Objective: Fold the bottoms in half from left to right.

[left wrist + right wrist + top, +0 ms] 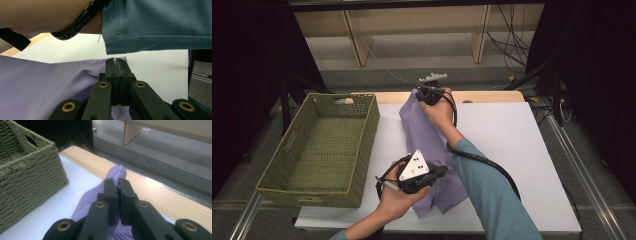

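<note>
A lilac garment (pixel 427 145) lies lengthwise on a white table (pixel 512 150), running from about 12 o'clock at the far edge down to 6 o'clock near the person.

The left hand-held gripper (pixel 439 172), at roughly 6 o'clock on the table, has its jaws pressed together on the near part of the cloth. In the left gripper view (pixel 116 65), the two black jaws meet with a fold of the lilac fabric (pixel 50 82) pinched between them. A teal sleeve (pixel 160 22) of the other arm crosses overhead.

The right hand-held gripper (pixel 419 92) is at about 12 o'clock, at the far end of the garment, beside the table's wooden edge strip (pixel 492 96). In the right gripper view (pixel 117 185), its jaws are likewise clamped on the fabric, and a ribbed cuff (pixel 116 173) of the garment pokes out just beyond the tips.

A woven green basket (pixel 362 145) stands at 9 o'clock, just beside the garment.
</note>
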`<control>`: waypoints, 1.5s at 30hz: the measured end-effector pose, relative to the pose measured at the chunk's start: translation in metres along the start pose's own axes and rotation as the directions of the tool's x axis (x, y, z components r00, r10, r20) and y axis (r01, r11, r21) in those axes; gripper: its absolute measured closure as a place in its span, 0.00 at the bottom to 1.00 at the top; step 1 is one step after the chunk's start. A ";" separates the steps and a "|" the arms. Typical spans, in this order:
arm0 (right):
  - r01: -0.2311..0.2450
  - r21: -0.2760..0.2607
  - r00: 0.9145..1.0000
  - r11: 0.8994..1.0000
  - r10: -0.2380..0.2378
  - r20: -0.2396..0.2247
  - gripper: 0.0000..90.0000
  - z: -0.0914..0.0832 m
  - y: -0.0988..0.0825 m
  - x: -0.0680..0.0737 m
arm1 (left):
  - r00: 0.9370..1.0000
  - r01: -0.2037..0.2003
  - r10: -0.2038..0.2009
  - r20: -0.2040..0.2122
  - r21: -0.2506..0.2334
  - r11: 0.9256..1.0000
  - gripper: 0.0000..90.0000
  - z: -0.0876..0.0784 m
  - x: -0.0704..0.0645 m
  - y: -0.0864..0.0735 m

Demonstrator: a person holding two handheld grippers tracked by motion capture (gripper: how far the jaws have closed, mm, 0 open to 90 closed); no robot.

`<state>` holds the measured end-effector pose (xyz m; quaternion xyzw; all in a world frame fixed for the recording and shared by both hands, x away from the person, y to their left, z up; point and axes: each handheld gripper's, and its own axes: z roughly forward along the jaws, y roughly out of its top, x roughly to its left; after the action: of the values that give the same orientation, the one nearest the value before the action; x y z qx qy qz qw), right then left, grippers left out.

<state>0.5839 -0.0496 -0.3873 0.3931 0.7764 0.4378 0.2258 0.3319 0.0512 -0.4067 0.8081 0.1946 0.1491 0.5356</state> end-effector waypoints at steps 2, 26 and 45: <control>-0.001 0.003 1.000 1.000 0.001 -0.003 0.96 0.000 0.000 -0.001 | 1.000 0.001 -0.001 0.000 -0.001 1.000 0.99 0.002 0.000 0.000; 0.025 0.020 1.000 0.999 -0.025 0.012 0.96 0.004 -0.013 -0.013 | 1.000 0.019 -0.019 0.018 0.019 1.000 0.99 0.035 0.001 -0.005; 0.030 0.040 0.999 0.999 -0.030 0.012 0.95 0.006 -0.023 -0.020 | 0.999 0.024 -0.025 0.024 0.040 0.999 0.99 0.054 0.000 -0.006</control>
<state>0.5903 -0.0697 -0.4095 0.3884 0.7893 0.4165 0.2294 0.3555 0.0103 -0.4331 0.8178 0.2009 0.1289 0.5236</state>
